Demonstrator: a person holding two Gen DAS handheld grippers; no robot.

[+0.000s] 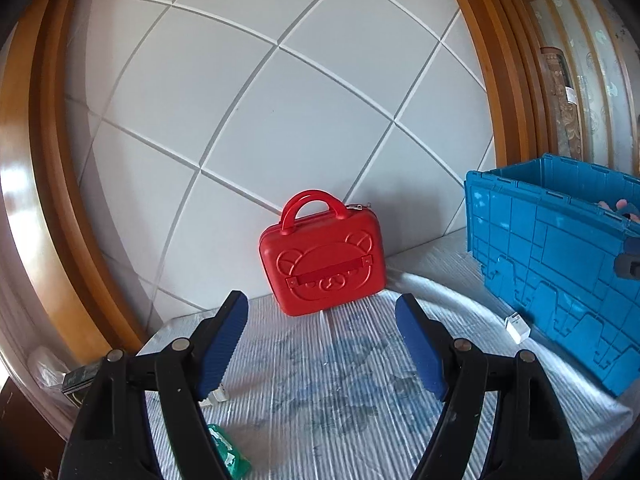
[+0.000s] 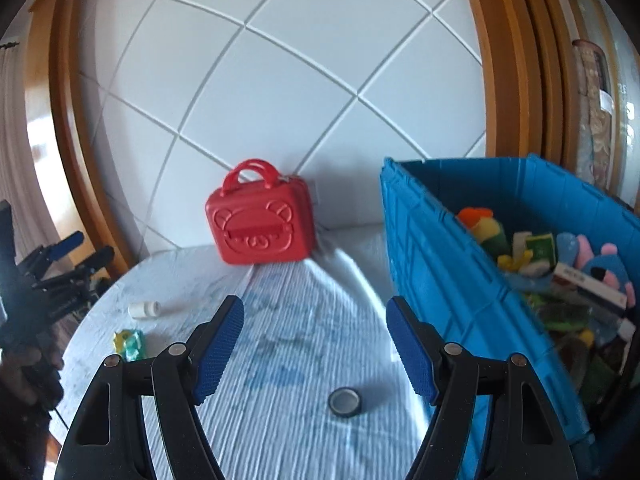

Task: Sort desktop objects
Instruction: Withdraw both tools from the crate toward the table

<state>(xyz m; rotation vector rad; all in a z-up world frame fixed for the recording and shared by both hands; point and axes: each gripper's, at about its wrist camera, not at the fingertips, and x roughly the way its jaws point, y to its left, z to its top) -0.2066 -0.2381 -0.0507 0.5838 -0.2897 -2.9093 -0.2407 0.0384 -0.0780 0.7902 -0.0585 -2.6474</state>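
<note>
Blue crate (image 2: 440, 280): right of the table, stuffed with toys.
Cloth (image 2: 288, 360): white, ribbed; black tape roll (image 2: 345, 401) on it.
Wall (image 1: 280, 100): white quilted panels behind red case (image 1: 322, 258).
Left gripper (image 1: 322, 344): spread wide, nothing held.
Right gripper (image 2: 316, 344): spread wide, nothing held.

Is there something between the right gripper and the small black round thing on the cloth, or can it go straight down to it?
Nothing visible is in the way. The black roll lies alone on the cloth, just ahead of the open right gripper, with bare cloth between them. The blue crate stands to its right.
</note>
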